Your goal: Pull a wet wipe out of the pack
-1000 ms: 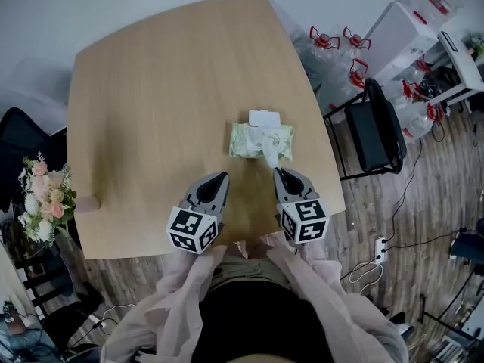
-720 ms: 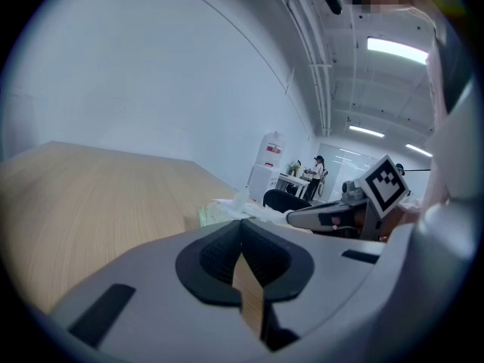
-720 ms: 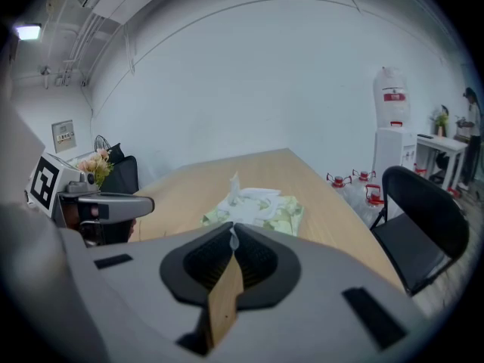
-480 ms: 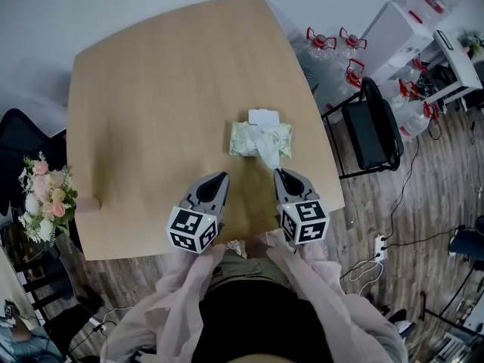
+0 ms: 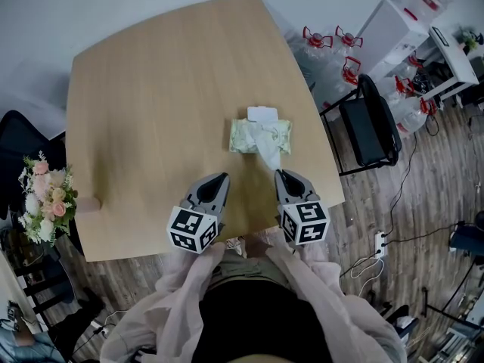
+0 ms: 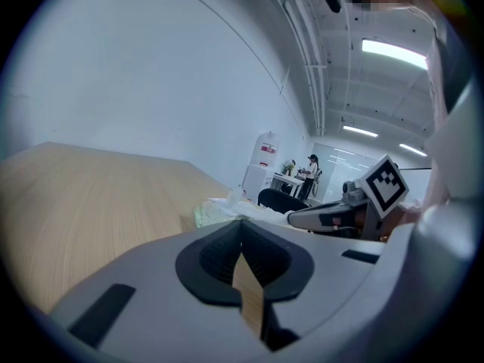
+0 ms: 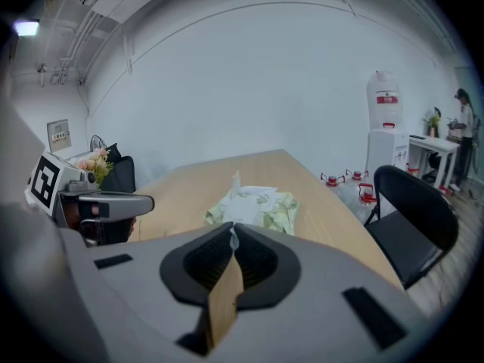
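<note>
Wet wipe [image 5: 268,154] half out of pack [image 5: 246,136], mid worktop [image 5: 151,89]. Right tool [image 5: 281,175] pinched shut on wipe tip. Left tool [image 5: 221,178] shut, empty. Pull slow toward self; pack may slide along.

Wood floor [image 5: 423,195], blk chair [image 5: 368,131], white wall [image 7: 249,74]

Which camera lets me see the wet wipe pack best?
The head view: the whole wet wipe pack shows from above, lid open. The right gripper view shows it side-on, its near edge behind the right gripper. The left gripper view shows only a corner.
</note>
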The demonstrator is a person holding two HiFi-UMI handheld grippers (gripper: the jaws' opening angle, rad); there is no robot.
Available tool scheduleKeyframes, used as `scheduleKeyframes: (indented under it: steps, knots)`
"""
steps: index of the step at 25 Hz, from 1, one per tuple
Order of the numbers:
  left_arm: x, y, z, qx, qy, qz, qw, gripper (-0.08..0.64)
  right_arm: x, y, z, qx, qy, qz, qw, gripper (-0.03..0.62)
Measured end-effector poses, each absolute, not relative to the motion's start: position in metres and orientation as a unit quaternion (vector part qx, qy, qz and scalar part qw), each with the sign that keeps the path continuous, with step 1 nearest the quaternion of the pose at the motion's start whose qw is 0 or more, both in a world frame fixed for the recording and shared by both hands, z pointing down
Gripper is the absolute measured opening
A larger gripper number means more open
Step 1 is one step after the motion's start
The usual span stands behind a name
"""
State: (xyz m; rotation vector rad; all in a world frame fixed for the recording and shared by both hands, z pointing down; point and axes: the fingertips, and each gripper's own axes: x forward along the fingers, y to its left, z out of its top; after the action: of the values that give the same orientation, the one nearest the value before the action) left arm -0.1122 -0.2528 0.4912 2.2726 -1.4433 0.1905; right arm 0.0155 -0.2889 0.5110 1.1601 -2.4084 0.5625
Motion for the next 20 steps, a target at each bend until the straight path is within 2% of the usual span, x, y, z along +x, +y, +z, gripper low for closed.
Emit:
scheduleKeyframes:
  steps: [20]
  knots:
    - [-0.112,-0.236,0.49,0.831,-0.508,0.073,0.216,0.011,0.018,-0.268,0.507,0.429,-0.857,0.207,0.195,0.015]
